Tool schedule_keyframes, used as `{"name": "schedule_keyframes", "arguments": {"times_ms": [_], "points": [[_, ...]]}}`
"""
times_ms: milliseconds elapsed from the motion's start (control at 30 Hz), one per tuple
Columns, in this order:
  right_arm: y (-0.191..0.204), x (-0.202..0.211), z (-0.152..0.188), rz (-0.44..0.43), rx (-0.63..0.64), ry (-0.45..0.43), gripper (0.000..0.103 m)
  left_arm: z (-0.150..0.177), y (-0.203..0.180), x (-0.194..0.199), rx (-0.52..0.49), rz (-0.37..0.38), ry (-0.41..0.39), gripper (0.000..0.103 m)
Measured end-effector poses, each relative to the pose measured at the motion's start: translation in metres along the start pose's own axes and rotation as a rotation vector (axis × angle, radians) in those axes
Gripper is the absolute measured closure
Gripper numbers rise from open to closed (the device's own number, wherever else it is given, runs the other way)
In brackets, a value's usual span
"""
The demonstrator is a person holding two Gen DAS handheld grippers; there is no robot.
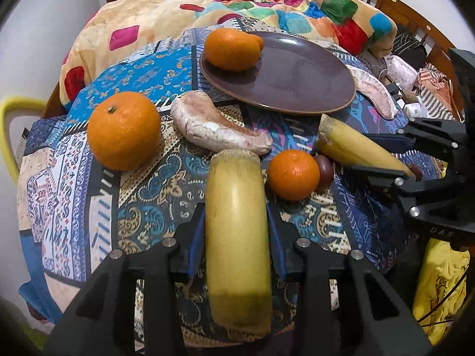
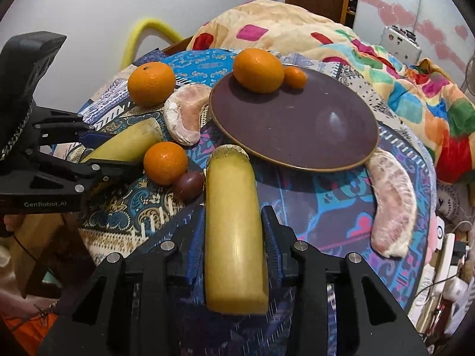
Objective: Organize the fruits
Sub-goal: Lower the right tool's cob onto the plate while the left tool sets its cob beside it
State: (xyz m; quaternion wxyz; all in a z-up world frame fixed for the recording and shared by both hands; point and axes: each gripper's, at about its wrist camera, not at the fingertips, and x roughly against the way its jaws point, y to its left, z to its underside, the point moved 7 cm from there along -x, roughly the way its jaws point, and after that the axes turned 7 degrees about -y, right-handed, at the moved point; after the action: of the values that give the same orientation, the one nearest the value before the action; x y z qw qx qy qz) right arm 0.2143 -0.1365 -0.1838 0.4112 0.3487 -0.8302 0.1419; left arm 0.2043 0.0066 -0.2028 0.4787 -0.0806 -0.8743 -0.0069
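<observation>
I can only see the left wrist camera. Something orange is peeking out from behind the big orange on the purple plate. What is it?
Observer: It's a second, smaller orange. It sits on the plate right beside the big orange.
Operator: What's the dark thing hiding behind the little orange?
Observer: That's a round purple-brown fruit. It lies on the cloth right against that orange.
Operator: Is the pink piece behind the plate on the plate?
Observer: No. It's a whole curved segment lying on the cloth beside the plate.
</observation>
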Motion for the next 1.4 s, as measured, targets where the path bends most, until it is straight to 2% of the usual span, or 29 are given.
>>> {"name": "schedule_keyframes", "arguments": {"times_ms": [333, 533, 933, 1400], "points": [[0.001, 0.002, 0.001, -0.003, -0.025, -0.008, 0.069, -0.003, 0.005, 0.002, 0.017, 0.011, -0.029, 0.064], [-0.003, 0.016, 0.001, 0.016, -0.036, -0.032, 0.069, -0.008, 0.003, 0.022, 0.005, -0.005, -0.083, 0.064], [-0.025, 0.06, -0.025, 0.067, -0.094, -0.164, 0.069, -0.04, -0.003, 0.056, -0.006, -0.004, -0.184, 0.065], [-0.059, 0.076, -0.061, 0.126, -0.135, -0.28, 0.069, -0.088, -0.02, 0.052, -0.035, 0.031, -0.231, 0.065]]}}
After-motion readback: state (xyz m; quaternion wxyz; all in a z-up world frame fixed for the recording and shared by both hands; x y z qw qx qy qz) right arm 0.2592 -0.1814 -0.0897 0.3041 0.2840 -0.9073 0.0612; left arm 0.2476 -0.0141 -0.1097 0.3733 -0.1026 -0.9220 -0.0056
